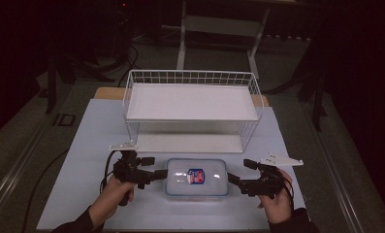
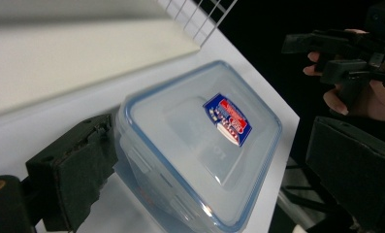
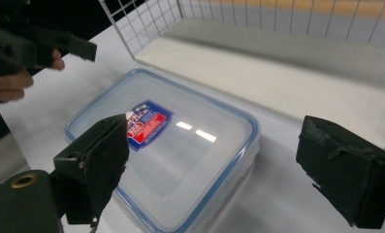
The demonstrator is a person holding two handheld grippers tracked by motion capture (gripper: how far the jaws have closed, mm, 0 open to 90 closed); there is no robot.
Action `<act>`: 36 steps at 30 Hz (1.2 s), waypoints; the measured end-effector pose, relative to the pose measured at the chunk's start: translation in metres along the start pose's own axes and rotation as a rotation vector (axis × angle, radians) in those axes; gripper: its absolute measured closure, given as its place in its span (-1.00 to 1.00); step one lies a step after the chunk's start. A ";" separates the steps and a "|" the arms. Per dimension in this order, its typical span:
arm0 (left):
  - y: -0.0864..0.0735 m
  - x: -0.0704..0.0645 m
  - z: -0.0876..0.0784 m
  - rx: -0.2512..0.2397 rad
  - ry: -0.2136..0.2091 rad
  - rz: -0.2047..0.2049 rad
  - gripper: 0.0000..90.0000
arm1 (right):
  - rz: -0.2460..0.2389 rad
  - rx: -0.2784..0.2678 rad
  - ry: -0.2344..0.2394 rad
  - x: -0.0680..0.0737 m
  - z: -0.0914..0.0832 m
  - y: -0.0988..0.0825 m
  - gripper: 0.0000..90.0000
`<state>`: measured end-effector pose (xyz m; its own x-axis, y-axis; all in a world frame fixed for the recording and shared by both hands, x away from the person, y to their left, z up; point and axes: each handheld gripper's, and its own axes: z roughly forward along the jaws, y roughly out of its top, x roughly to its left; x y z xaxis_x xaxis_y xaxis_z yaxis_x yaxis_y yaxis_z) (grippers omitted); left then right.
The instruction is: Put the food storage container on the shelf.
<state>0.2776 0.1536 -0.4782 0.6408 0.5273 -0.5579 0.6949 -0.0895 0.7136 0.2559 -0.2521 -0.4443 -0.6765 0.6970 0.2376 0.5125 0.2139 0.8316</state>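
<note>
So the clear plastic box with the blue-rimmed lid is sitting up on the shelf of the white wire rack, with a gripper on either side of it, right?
Not quite. The clear plastic box sits on the table in front of the white wire rack, not on its shelf, as the high view shows. The left gripper and right gripper do flank it.

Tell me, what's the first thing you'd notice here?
The clear plastic box with a blue-rimmed lid and a red-and-blue sticker sits at the front middle of the pale table. A black claw flanks each end, the left claw and the right claw, both open. Behind stands a white wire shelf rack.
</note>
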 end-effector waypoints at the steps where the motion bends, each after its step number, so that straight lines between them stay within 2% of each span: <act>1: 0.000 0.002 0.003 0.019 0.004 -0.025 -0.93 | 0.042 0.021 0.007 -0.004 0.003 0.000 -0.73; 2: -0.001 0.004 0.006 0.030 0.003 -0.058 -0.93 | 0.077 0.049 0.021 -0.007 0.007 0.000 -0.73; 3: -0.001 0.008 0.010 0.054 0.005 -0.116 -0.93 | 0.102 0.072 0.035 -0.009 0.010 0.000 -0.73; 5: -0.003 0.014 0.015 0.077 0.004 -0.168 -0.92 | 0.198 0.106 0.071 -0.017 0.018 -0.002 -0.72; 6: -0.005 0.017 0.019 0.095 0.006 -0.208 -0.92 | 0.225 0.124 0.083 -0.020 0.021 -0.003 -0.71; 8: -0.008 0.023 0.023 0.116 -0.005 -0.266 -0.90 | 0.310 0.164 0.130 -0.030 0.030 -0.007 -0.71; 11: -0.011 0.028 0.024 0.137 0.004 -0.307 -0.82 | 0.397 0.203 0.159 -0.039 0.038 -0.015 -0.70; 13: -0.013 0.032 0.025 0.143 -0.011 -0.343 -0.73 | 0.449 0.227 0.182 -0.044 0.044 -0.020 -0.66; 17: -0.016 0.038 0.029 0.170 -0.043 -0.392 -0.61 | 0.515 0.264 0.205 -0.048 0.052 -0.026 -0.60; 19: -0.018 0.041 0.030 0.167 -0.055 -0.412 -0.54 | 0.550 0.283 0.230 -0.049 0.055 -0.027 -0.58; 21: -0.019 0.044 0.031 0.170 -0.061 -0.436 -0.48 | 0.578 0.291 0.236 -0.051 0.059 -0.029 -0.55; 22: -0.019 0.044 0.031 0.170 -0.061 -0.436 -0.43 | 0.578 0.291 0.236 -0.051 0.059 -0.029 -0.55; 23: -0.021 0.046 0.034 0.181 -0.077 -0.458 -0.43 | 0.591 0.301 0.248 -0.052 0.061 -0.030 -0.55; 26: -0.024 0.048 0.037 0.193 -0.100 -0.485 -0.25 | 0.633 0.336 0.257 -0.054 0.069 -0.033 -0.42; 28: -0.025 0.049 0.039 0.196 -0.125 -0.498 -0.21 | 0.650 0.340 0.268 -0.054 0.071 -0.034 -0.36; 29: -0.025 0.049 0.040 0.198 -0.138 -0.496 -0.17 | 0.661 0.338 0.281 -0.055 0.071 -0.034 -0.31; 32: -0.024 0.048 0.039 0.200 -0.137 -0.496 -0.13 | 0.666 0.342 0.279 -0.054 0.071 -0.033 -0.27; 33: -0.024 0.049 0.037 0.192 -0.137 -0.501 -0.07 | 0.664 0.347 0.281 -0.054 0.070 -0.032 -0.22; 35: -0.022 0.047 0.033 0.190 -0.135 -0.482 0.10 | 0.651 0.350 0.292 -0.055 0.067 -0.032 -0.12; 36: -0.023 0.047 0.033 0.190 -0.133 -0.486 0.10 | 0.651 0.353 0.301 -0.056 0.065 -0.032 -0.06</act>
<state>0.3026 0.1523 -0.5346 0.2581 0.4352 -0.8625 0.9605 -0.0198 0.2774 0.3114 -0.2536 -0.5170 -0.2714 0.5528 0.7879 0.9568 0.0666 0.2829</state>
